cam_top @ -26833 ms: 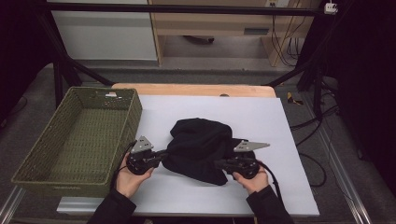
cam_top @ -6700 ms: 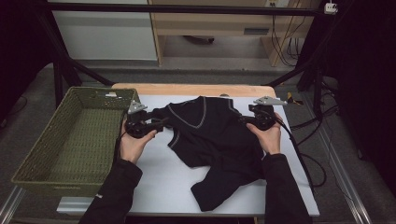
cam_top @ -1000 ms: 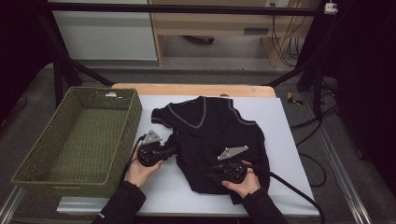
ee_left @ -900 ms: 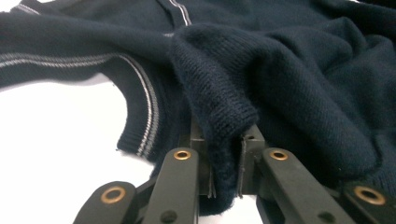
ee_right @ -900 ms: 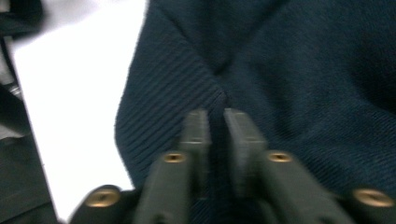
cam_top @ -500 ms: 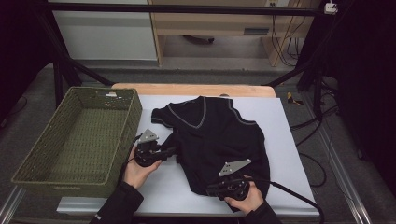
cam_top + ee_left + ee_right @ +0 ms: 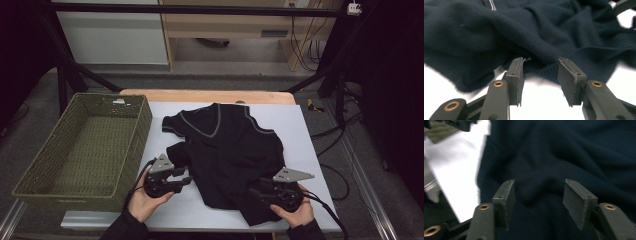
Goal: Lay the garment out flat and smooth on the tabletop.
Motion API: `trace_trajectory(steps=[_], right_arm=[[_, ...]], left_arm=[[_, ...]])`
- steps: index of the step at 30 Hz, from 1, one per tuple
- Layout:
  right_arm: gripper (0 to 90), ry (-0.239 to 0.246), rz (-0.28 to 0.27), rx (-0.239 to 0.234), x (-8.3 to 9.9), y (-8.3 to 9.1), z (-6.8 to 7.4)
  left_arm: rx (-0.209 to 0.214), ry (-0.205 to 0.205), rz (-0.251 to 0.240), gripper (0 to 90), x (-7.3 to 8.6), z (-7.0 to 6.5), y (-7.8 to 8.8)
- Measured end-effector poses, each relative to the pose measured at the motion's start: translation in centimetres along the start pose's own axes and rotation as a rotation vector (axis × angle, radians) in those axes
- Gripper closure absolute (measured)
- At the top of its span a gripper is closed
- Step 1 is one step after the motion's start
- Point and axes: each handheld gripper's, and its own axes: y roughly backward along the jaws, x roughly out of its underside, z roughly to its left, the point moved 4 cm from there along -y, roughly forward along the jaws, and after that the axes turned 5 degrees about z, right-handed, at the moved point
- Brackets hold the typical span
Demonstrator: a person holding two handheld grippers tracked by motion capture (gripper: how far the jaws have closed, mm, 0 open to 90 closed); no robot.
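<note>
A black sweater with a grey-trimmed V-neck lies rumpled on the white table. My left gripper rests at its lower left edge. In the left gripper view the jaws have just been opening and stand apart, with the ribbed hem lying loose between their tips. My right gripper sits over the sweater's lower right part. Its jaws have also just been opening and stand wide above the dark cloth, gripping nothing. That view is blurred.
A green woven basket stands empty at the table's left, close beside my left hand. Bare white table shows near the front edge between the hands. Black frame bars and cables lie beyond the table's far and right sides.
The right gripper has pulled back to the right, toward the table's near edge. The left gripper has shifted a little toward the near side. The sweater has stayed where it lay.
</note>
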Motion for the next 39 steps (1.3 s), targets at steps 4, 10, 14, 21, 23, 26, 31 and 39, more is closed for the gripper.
trace_trajectory(steps=[4,10,14,21,23,26,31,39], right_arm=[[32.6,-0.024,0.014,0.09,1.5,0.2,-1.9],[30.4,-0.072,0.042,0.158,2.6,0.2,-4.1],[30.5,-0.097,0.046,0.206,2.8,0.6,-5.0],[30.4,-0.143,0.036,0.253,3.4,1.3,-6.5],[30.6,-0.143,0.055,0.256,3.6,0.9,-6.7],[33.6,-0.135,0.069,0.266,3.6,0.2,-6.9],[51.6,-0.126,0.082,0.281,3.5,-1.0,-7.3],[83.3,-0.131,0.098,0.253,2.9,-0.6,-7.3]], left_arm=[[-0.046,0.014,0.034,56.1,-0.6,1.8,-2.2],[-0.042,0.002,0.066,56.3,-0.3,3.2,-3.5],[-0.04,-0.011,0.075,57.0,-0.2,3.3,-3.9],[-0.003,-0.017,0.117,65.0,0.5,3.2,-4.8],[0.023,-0.004,0.121,70.4,0.5,3.1,-4.8],[0.038,-0.005,0.134,79.9,0.6,2.9,-4.6],[0.008,-0.059,0.133,82.6,0.7,2.0,-2.9],[0.002,-0.025,0.09,82.8,3.5,1.2,3.1]])
